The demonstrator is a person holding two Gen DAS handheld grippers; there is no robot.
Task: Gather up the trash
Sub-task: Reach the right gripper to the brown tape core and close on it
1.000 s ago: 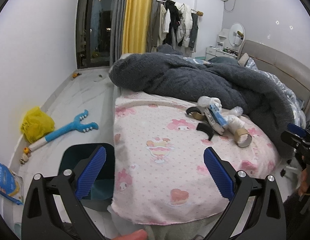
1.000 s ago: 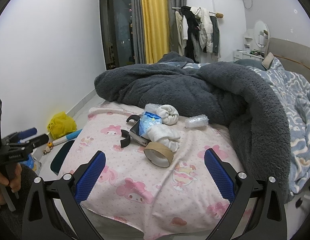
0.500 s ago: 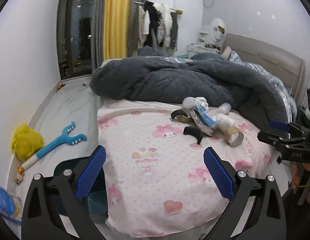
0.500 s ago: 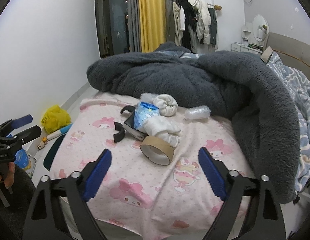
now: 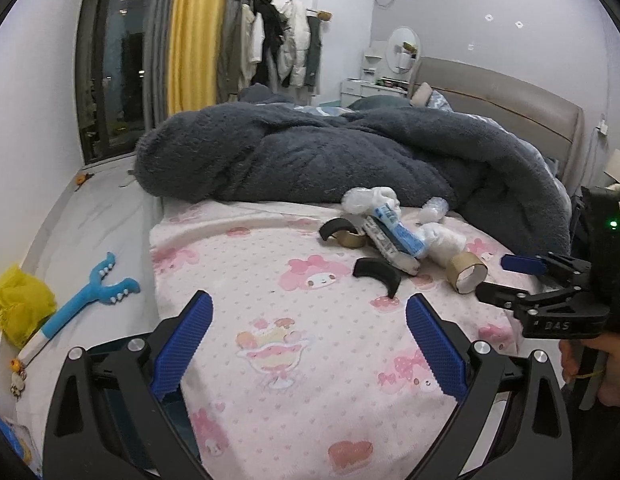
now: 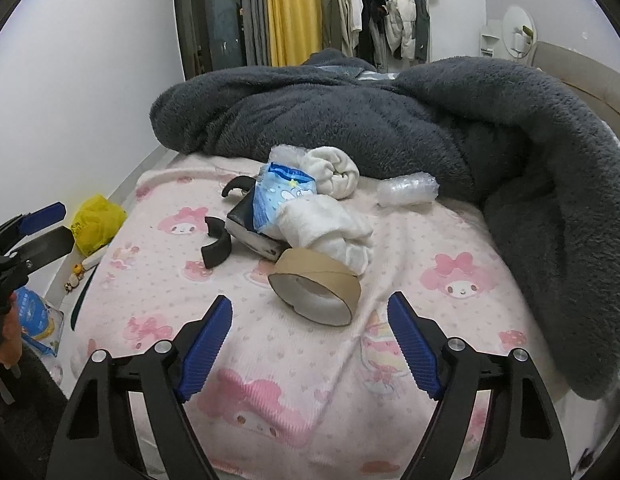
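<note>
Item one, nearest: right gripper (image 6: 310, 344), blue pads spread and bare, its jaws having just been narrowing with nothing between them; it points down at the pink printed blanket (image 6: 409, 280) near the foot of the bed.

Item two, just beyond its fingertips and a little left of centre: brown tape roll (image 6: 314, 286), lying tilted with its open bore turned toward the camera; its axis runs roughly along the gripper's line of sight, so the rim, not the flat face, is what a straight advance would meet; touching the white cloth bundle (image 6: 333, 232) behind it.

Item three, the heap proper: blue-printed packet (image 6: 284, 196) over a dark flat box (image 6: 250, 228); two black curved pieces (image 6: 217, 246) to the left; a second rolled white cloth (image 6: 333, 172) and a crumpled clear plastic bottle (image 6: 407, 194) further back, the bottle apart to the right.

Item four: left gripper (image 5: 308, 344), pads spread and empty, over the blanket's near corner; the heap lies ahead and to its right, well apart.

Judgement: the right hand is the nearer to the roll and better placed.

Item five, farthest: grey fleece duvet (image 6: 349, 120) behind the heap; yellow bag (image 6: 96, 222) on the floor.
</note>
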